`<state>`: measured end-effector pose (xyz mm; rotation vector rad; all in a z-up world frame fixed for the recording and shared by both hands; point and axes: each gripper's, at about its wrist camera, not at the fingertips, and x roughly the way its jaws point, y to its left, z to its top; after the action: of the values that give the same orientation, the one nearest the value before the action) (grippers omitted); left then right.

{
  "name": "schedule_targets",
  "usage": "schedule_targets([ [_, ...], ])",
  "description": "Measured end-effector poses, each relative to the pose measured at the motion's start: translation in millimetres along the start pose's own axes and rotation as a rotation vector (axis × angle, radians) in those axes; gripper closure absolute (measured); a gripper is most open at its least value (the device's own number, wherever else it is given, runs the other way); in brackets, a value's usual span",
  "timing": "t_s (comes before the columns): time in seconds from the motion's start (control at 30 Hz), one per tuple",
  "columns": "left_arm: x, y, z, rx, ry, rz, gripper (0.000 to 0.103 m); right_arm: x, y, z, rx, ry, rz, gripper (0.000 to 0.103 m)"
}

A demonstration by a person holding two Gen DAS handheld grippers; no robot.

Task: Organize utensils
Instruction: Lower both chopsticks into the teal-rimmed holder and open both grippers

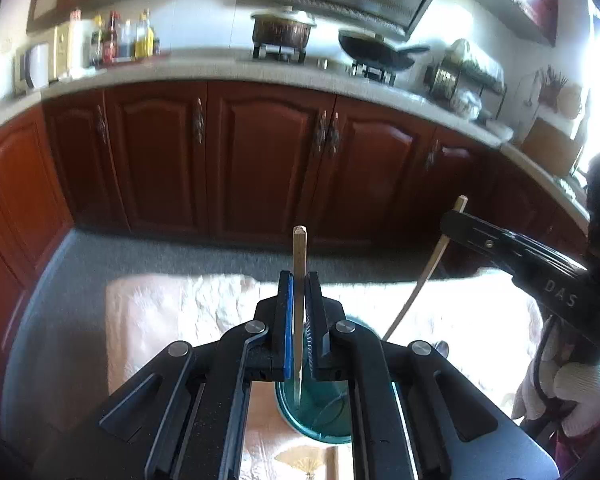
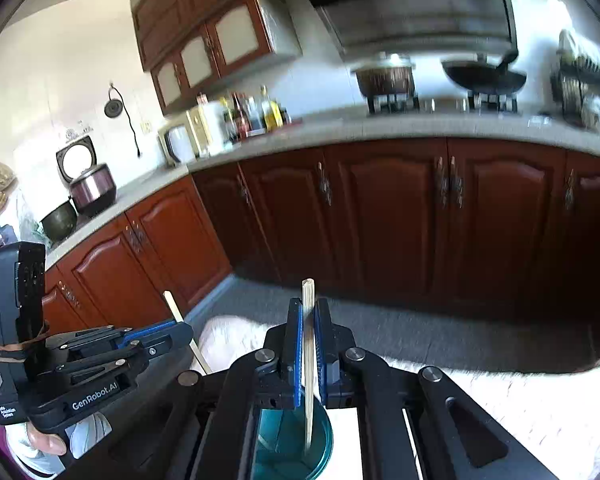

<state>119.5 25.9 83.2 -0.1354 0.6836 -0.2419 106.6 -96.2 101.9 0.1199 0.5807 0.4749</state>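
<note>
My left gripper (image 1: 299, 280) is shut on a wooden chopstick (image 1: 300, 252) that stands upright between its pads. The stick's lower end hangs over a teal cup (image 1: 324, 416) on the cloth. At the right of this view, my right gripper (image 1: 448, 224) grips a second chopstick (image 1: 420, 284), which slants down toward the cup. In the right wrist view, the right gripper (image 2: 309, 308) is shut on its chopstick (image 2: 309, 292), whose tip reaches down over the teal cup (image 2: 280, 440). The left gripper (image 2: 186, 330) sits at the left with its chopstick (image 2: 174, 308).
A pale fluffy cloth (image 1: 180, 312) covers the table under the cup. Beyond a strip of grey floor run red-brown cabinets (image 1: 260, 160) and a counter with bottles, a pot (image 1: 282, 28) and a wok. A gloved hand (image 1: 568, 392) holds the right gripper.
</note>
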Motion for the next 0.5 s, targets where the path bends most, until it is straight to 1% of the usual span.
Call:
schedule_targets([
  [0.13,15.1,3.9,-11.4,-0.017,0.042,0.003,0.099,18.9,-12.9,-17.1,0.030,0.054,0.009,0.098],
  [0.23,20.0,2.5,-14.2,-0.021,0.050,0.014,0.099,29.8,-21.3,-27.9,0.054,0.089,0.012,0.098],
  [0.33,22.1,2.3,-15.8,-0.027,0.060,0.020,0.098,36.2,-26.6,-32.9,0.072,0.107,0.025,0.098],
  [0.37,22.5,1.6,-16.7,-0.025,0.063,0.022,0.098,37.7,-27.4,-35.5,0.072,0.117,0.023,0.096],
  [0.4,22.5,0.4,-17.1,-0.023,0.065,0.023,0.096,38.5,-27.1,-37.2,0.069,0.124,0.020,0.094],
  [0.43,22.6,-0.4,-17.6,-0.020,0.067,0.027,0.091,38.7,-26.3,-39.9,0.062,0.131,0.018,0.093],
  [0.47,22.3,-1.6,-17.7,-0.019,0.068,0.031,0.087,38.7,-25.5,-43.1,0.056,0.138,0.015,0.088],
  [0.5,21.3,-2.6,-18.3,-0.019,0.067,0.034,0.078,38.4,-25.2,-46.3,0.054,0.146,0.014,0.078],
])
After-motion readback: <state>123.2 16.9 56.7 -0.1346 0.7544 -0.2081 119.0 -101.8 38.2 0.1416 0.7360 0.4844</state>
